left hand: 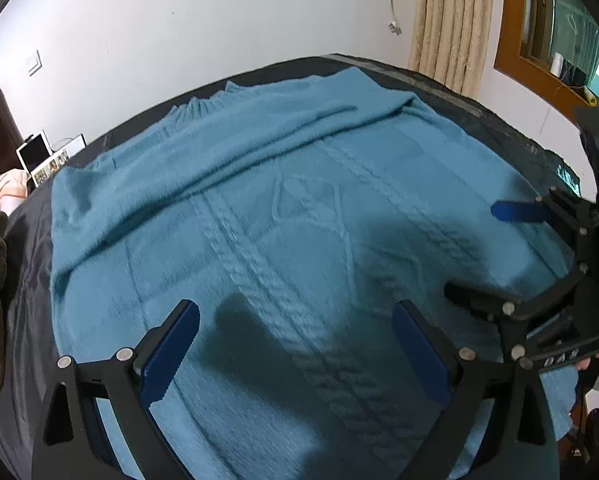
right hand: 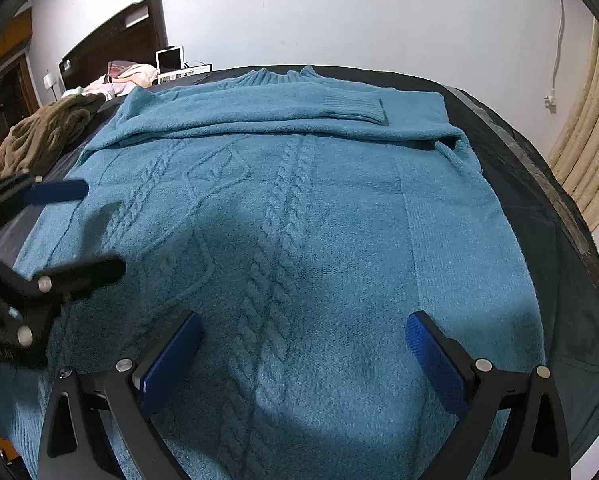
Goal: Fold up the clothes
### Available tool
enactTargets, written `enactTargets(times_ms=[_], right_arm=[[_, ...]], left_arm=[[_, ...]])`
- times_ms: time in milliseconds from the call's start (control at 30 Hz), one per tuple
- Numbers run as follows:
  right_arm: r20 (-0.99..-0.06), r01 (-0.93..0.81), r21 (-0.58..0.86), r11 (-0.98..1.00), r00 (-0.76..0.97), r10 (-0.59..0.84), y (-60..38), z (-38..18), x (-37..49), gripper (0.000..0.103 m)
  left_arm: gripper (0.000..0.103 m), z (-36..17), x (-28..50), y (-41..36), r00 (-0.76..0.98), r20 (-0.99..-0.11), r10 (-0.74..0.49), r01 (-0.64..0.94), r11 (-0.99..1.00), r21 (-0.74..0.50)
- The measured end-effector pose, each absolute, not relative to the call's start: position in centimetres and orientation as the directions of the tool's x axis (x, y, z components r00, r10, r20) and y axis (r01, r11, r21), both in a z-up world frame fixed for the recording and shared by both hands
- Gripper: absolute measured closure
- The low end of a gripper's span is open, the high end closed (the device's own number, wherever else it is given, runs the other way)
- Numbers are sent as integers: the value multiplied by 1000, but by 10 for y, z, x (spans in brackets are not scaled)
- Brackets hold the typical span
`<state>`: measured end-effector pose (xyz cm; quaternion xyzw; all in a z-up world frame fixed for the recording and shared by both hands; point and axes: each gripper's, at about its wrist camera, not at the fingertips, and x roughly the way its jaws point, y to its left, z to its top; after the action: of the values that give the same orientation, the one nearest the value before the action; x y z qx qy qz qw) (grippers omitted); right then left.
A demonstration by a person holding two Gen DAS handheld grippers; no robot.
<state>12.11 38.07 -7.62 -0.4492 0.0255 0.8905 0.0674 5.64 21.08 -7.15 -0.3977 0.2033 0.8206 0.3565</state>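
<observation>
Spread flat across the dark fabric-covered bed [right hand: 547, 216]: a teal cable-knit sweater [right hand: 299, 208], collar toward the far edge, both sleeves already folded across the chest, one ribbed cuff [right hand: 355, 108] lying on top. Left gripper [left hand: 295, 344] and right gripper [right hand: 303, 352] poised side by side over the near hem, fingers spread wide, holding nothing. Likely next: pinching the hem and carrying it toward the collar. Risks: grabbing only the top layer, uneven lift skewing the fold, thick knit dragging the crossed sleeves loose.
</observation>
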Motion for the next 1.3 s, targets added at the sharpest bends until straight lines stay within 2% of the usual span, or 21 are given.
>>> enactTargets(times_ms=[467, 1000, 1300], right_arm=[[-803, -151, -17, -988, -587, 104, 379, -77, 121, 0], [-801, -154, -17, -988, -589, 106, 380, -77, 121, 0], [-796, -154, 0, -988, -598, 93, 382, -76, 124, 0]], left_arm=[[4, -61, 85, 188, -418, -768, 486, -778, -628, 27], [4, -68, 100, 178, -427, -782, 454, -764, -644, 43], [5, -61, 137, 115, -417, -761, 496, -778, -627, 17]])
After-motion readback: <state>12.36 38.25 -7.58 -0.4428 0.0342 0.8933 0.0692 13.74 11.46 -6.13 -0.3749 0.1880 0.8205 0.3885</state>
